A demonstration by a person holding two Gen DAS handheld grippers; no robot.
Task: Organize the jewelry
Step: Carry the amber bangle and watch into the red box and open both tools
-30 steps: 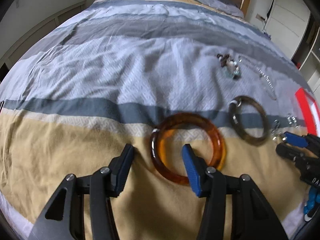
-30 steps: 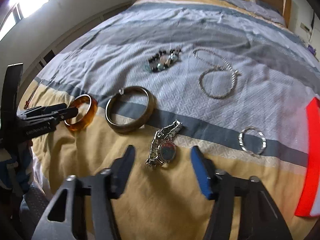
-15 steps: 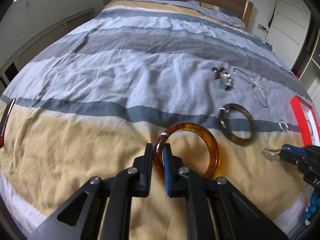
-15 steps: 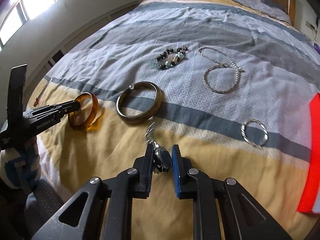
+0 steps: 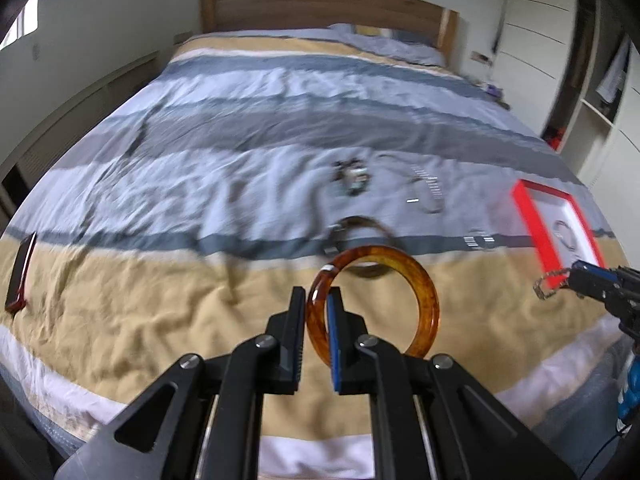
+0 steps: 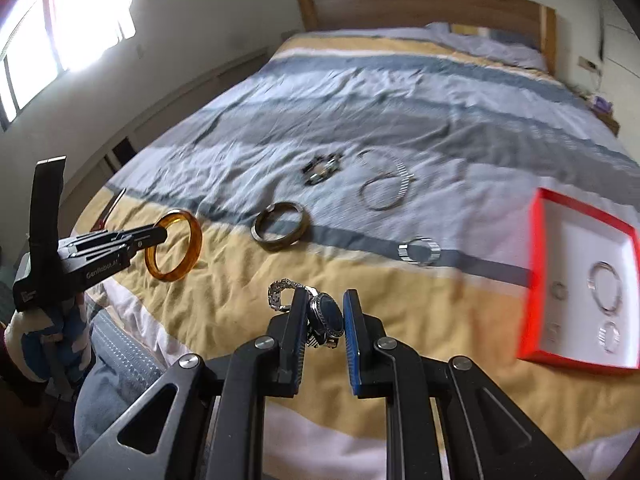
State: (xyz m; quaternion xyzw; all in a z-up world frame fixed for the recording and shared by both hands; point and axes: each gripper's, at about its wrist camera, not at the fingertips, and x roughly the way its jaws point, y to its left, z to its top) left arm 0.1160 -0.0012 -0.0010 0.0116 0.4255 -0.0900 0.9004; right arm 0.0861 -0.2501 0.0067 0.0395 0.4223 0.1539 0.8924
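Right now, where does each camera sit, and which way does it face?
Left wrist: on the left tongs, looking down along the bed to the headboard; they hold the amber bangle, with the right tongs at the right edge.
Right wrist: on the right tongs, facing likewise; they hold the watch, with the left tongs and a sleeve at left.
Shared: bed, bangle, brown bangle, red tray.

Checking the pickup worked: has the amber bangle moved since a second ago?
Yes. The amber bangle, clamped in the left gripper, has lifted off the bedspread.
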